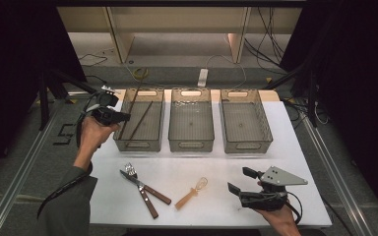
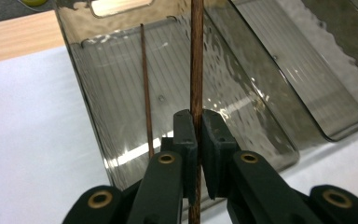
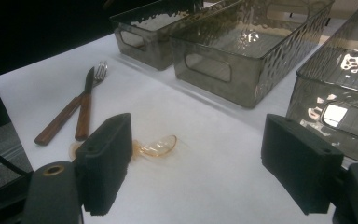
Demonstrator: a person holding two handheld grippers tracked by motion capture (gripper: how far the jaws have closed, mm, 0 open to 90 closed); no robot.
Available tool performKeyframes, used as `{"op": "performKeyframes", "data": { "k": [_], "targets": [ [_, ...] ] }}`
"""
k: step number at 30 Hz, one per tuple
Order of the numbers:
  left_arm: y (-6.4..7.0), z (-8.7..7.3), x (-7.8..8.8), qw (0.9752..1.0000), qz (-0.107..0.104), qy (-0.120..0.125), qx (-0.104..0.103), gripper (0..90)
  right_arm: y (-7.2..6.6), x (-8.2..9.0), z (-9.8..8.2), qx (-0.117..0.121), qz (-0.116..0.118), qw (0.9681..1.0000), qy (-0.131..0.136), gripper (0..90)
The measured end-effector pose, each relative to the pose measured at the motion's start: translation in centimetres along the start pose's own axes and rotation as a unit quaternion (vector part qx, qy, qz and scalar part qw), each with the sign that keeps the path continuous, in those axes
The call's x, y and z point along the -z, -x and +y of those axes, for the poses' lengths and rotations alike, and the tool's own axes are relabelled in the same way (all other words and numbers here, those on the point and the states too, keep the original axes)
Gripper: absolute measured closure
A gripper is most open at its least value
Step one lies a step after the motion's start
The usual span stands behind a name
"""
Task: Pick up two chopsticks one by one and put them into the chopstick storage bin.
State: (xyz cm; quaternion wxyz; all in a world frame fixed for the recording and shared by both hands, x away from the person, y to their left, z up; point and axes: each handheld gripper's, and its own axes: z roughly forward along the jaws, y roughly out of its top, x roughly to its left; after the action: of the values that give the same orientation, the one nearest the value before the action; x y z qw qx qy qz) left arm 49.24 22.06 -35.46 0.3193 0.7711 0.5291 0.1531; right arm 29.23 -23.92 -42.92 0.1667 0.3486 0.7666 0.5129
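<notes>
Closest, at the near right of the white bench (image 1: pixel 211 162): right hand-held gripper (image 1: pixel 240 180), held low in the person's right hand (image 1: pixel 275 216), jaws wide apart, nothing between them, grey three-cornered plate on top. Just left of it, flat on the bench: little amber spoon (image 1: pixel 189 194), see-through, touched by nothing. Farther left, also flat on the bench: fork (image 1: pixel 130 170) and knife (image 1: pixel 147 201), both with brown wooden handles, lying close together and crossing near their metal ends. Along the far side of the bench, in a row: three smoky see-through bins, namely left bin (image 1: pixel 140 146), middle bin (image 1: pixel 191 145) and right bin (image 1: pixel 248 146), set just beside each other. At the far left, raised by the left bin's left wall: left hand-held gripper (image 1: pixel 123 117), in the person's left hand (image 1: pixel 93 132), jaws clenched tight on a brown wooden chopstick (image 2: pixel 196 56). Gripped low on its length between the two black pads, with the long part reaching out over the left bin and a short part sticking back past the jaws. Inside that same bin, to the left of the held one in the left gripper view: second chopstick (image 2: pixel 145 84), thin and dark, leaning on the bin, free of the jaws.
</notes>
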Motion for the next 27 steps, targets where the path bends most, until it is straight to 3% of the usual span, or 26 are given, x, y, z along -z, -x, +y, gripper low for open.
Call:
{"op": "performKeyframes", "data": {
  "k": [11,19,27],
  "targets": [
    [-0.8,0.8,-1.4,0.9998,-0.001,0.009,0.019,84.5,0.0,-0.1,0.0,-0.001,0.003,1.0000,0.000,25.5],
    [-0.8,1.3,-2.6,0.9998,0.020,0.005,0.003,84.4,-0.1,-0.2,-0.1,0.001,0.005,1.0000,-0.002,25.5],
    [-1.4,1.7,-2.7,0.9992,0.034,0.011,0.018,84.4,-0.2,-0.2,-0.1,0.002,0.008,1.0000,-0.004,25.5]
  ]
}}
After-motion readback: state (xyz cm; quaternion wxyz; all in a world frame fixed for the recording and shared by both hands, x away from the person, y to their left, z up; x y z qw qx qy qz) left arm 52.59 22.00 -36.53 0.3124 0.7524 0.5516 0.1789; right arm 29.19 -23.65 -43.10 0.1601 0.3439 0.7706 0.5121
